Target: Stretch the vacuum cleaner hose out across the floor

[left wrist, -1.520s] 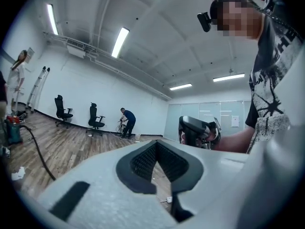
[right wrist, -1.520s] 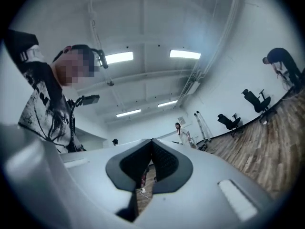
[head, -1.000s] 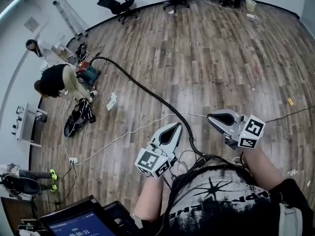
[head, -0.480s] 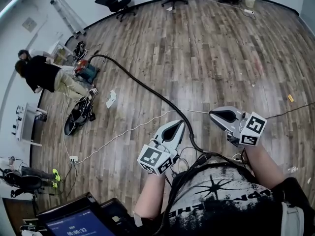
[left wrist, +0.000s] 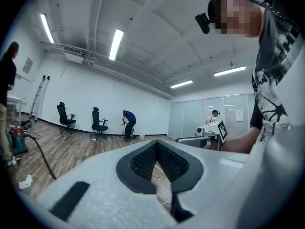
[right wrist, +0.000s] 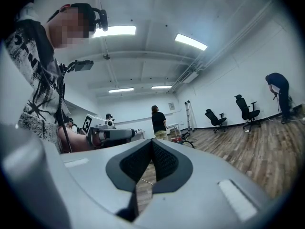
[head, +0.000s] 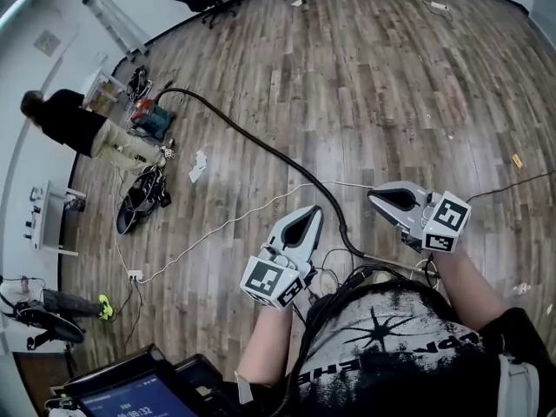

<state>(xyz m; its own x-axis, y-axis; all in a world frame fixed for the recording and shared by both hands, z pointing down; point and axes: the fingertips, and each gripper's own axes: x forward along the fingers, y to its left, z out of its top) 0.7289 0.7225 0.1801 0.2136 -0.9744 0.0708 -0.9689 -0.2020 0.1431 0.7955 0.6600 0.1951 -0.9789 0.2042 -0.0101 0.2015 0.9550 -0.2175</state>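
Little about the work itself has changed in the last second: both tools stay level in front of the wearer's chest and the only real movement belongs to a bystander (head: 74, 124), who was crouched beside the vacuum cleaner (head: 149, 120) a second ago and now stands a step clear of it, toward the wall. The black vacuum hose (head: 261, 146) keeps the same line as before, rising in a small loop off the canister and then running in one long, gently bowed sweep over the wood floor to a spot just in front of the wearer's feet, where its near end slips out of sight behind the torso. The left gripper (head: 304, 224) has its jaws pressed together with nothing between them, which its own view confirms (left wrist: 156, 147) (only floorboards show through the pad gap). The right gripper (head: 387, 200) is likewise closed and empty (right wrist: 152, 144). Neither touches the hose, which passes on the floor between and below them. A thin white cable (head: 217, 228) crosses the boards separately and meets the hose's path near the wearer. For the task, the hose already lies drawn out over much of the room, though with a curve left in it; this would suit either a pause before taking hold of its near end or a laid-out hose just let go.
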